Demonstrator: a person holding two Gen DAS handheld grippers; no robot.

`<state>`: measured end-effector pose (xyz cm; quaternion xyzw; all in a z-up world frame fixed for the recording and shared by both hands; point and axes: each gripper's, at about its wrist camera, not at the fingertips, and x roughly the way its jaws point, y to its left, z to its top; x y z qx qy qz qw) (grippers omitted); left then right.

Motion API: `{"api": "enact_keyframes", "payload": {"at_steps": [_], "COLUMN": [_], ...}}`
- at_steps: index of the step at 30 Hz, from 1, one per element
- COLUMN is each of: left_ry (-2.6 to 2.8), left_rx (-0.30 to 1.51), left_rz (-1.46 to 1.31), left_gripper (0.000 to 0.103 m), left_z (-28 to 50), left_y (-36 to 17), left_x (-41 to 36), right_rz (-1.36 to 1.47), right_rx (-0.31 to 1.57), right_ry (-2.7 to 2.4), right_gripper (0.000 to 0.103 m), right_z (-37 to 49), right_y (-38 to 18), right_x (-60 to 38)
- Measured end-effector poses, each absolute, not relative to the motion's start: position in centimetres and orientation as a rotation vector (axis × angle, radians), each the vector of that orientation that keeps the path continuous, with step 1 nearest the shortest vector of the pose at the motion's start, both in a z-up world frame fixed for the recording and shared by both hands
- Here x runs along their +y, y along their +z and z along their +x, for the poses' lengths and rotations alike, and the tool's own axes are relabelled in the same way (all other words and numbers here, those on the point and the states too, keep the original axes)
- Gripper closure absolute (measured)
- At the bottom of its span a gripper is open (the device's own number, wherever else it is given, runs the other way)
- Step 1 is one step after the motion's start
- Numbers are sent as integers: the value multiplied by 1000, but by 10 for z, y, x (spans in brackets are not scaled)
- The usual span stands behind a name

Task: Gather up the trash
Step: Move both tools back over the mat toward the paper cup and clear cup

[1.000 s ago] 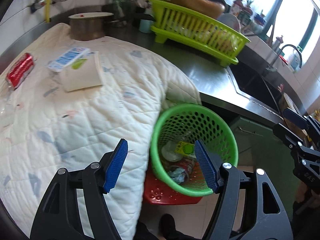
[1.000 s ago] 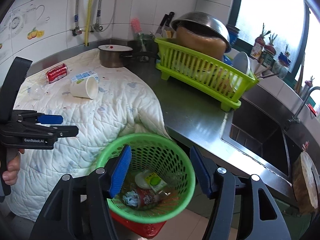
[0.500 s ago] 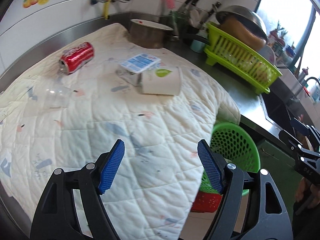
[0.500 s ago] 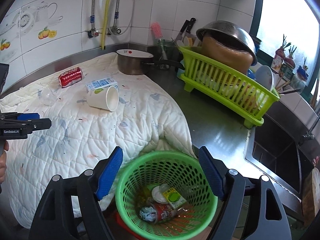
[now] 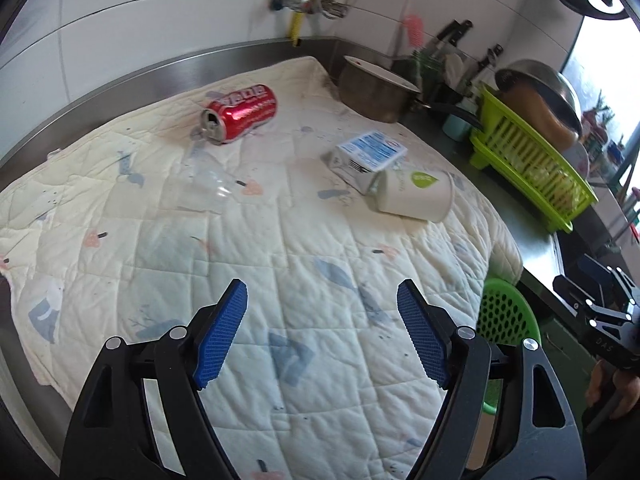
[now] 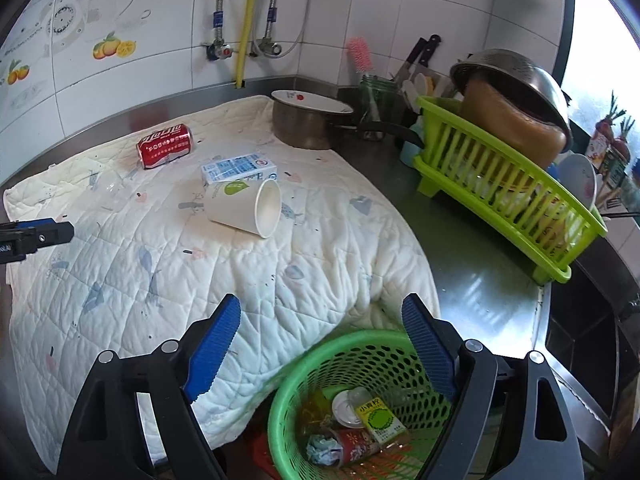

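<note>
the left hand-held gripper [image 5: 320,334] hangs wide open and empty over the white quilted cloth [image 5: 280,264] on the bench; the right hand-held gripper [image 6: 320,350], also open, hovers above the green plastic basket [image 6: 304,368]. best approach low, straddling the white paper cup [image 5: 416,196] lying on its side across its width, squeezing gently.

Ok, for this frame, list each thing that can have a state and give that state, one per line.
left gripper: open, empty, above the quilt.
right gripper: open, empty, near the basket.
red can: lying on its side, tab opened.
paper cup: tipped on its side, looks empty.
blue-and-white carton: lying flat, behind the cup.
clear plastic cup: lying on the quilt.
green basket: holds several pieces of trash.
pot: upright, lid on.
</note>
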<state>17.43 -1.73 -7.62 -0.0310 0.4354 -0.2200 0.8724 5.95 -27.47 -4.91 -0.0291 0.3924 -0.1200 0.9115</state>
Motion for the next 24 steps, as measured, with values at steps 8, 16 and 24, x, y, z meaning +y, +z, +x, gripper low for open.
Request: {"api": "enact_keyframes", "payload": {"at_steps": [8, 16, 24], "left_ry": [-383, -330, -275], "left_rx": [898, 914, 931], "left_rz": [-121, -159, -182], "left_gripper": [25, 25, 24], "left_z": [190, 203, 216], "left_y": [-77, -86, -95], "left_x": [27, 59, 87], "right_rz": [-68, -12, -6], "right_rx": [849, 873, 907], "right_ry": [-220, -179, -127], "right_gripper": [23, 23, 23], "right_z": [101, 148, 195], "right_y": [-60, -65, -79], "right_x": [-266, -264, -262]}}
